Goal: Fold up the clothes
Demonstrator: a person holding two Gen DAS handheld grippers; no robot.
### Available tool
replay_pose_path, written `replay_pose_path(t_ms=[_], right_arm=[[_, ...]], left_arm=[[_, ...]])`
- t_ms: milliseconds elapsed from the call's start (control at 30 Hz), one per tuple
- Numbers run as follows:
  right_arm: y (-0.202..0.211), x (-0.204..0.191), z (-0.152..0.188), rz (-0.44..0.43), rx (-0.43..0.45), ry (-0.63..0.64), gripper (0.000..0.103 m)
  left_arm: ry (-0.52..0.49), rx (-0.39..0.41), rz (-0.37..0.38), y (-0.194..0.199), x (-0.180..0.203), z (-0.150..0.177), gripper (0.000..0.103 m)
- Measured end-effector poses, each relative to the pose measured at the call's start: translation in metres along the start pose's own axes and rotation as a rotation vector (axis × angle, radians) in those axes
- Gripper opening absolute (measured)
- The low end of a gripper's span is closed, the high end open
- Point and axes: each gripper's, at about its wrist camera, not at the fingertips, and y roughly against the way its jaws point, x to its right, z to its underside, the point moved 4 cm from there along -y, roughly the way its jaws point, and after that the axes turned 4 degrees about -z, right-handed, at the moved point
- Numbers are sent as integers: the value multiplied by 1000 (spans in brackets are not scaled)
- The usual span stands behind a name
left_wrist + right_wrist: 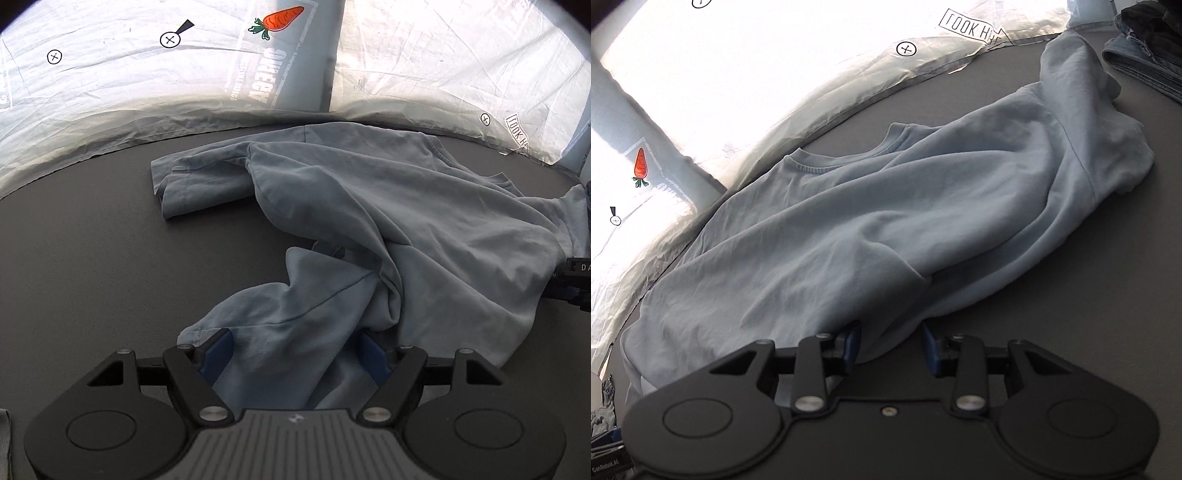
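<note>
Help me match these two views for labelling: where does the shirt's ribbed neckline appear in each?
Left wrist view: the neckline sits far right, above mid-height, mostly hidden by folds of the light blue T-shirt.
Right wrist view: the neckline is left of centre, in the upper half.
Shared landmark: the carrot print on the white sheeting.

dark table, carrot-print sheet
</note>
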Motion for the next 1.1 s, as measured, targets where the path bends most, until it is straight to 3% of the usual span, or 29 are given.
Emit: replay_pose_path(t_ms=[33,67,133,233,467,600,833,900,1000,1100], right_arm=[[-1,-1,0,3,7,19,9],[-2,-1,0,-6,11,17,4],[1,2,-1,-29,25,-4,2],[24,-5,-5,-55,82,30,1],[133,-23,-32,-75,348,178,0],[206,-13,-63,-82,524,177,0],[271,4,-81,-55,662,202,0],[278,11,-81,-30,668,205,0],[268,30,-76,2,593,162,0],[236,54,-54,100,438,163,4]], left_arm=[[9,-4,-1,-2,1,0,56],[13,-9,0,-3,2,0,46],[27,-8,-27,1,4,-1,16],[79,29,-63,17,2,-2,5],[298,200,-29,122,-20,-2,4],[375,319,12,195,-23,4,4],[533,431,103,300,-14,38,4],[557,408,100,306,-14,53,4],[588,271,55,284,-16,80,5],[637,105,25,239,-26,122,11]])
